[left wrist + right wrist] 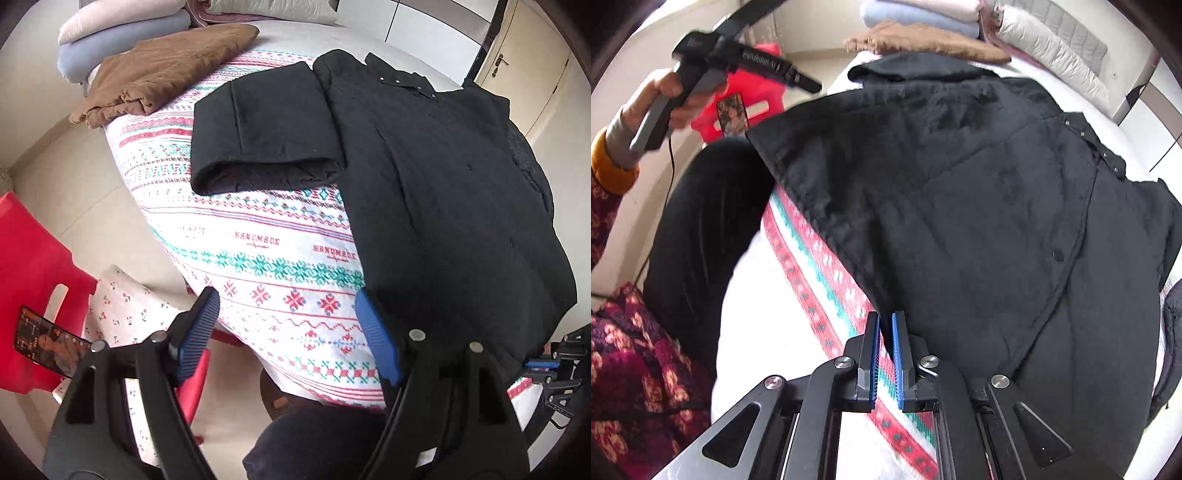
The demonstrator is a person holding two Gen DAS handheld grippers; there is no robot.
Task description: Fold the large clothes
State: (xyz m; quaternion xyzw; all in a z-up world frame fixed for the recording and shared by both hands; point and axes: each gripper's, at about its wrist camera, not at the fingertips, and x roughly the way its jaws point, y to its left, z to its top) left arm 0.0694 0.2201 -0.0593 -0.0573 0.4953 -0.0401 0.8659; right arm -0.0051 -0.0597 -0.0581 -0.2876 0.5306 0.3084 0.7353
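Observation:
A large black coat (436, 177) lies spread on a patterned blanket (258, 258) on the bed, one sleeve (266, 136) stretched out to the left. My left gripper (288, 328) is open and empty, above the blanket beside the coat's lower hem. In the right wrist view the coat (979, 206) fills the middle, its front flap folded over. My right gripper (885, 350) has its jaws nearly closed with a thin gap, right at the coat's lower edge; no cloth shows between the pads. The left gripper (798, 79) is held up in a hand at the far left.
A folded brown garment (166, 70) and stacked pale bedding (122, 29) lie at the bed's far end. A red plastic stool (29, 273) with a phone (48, 343) stands on the floor left of the bed. Pale folded quilts (1045, 48) sit at the head.

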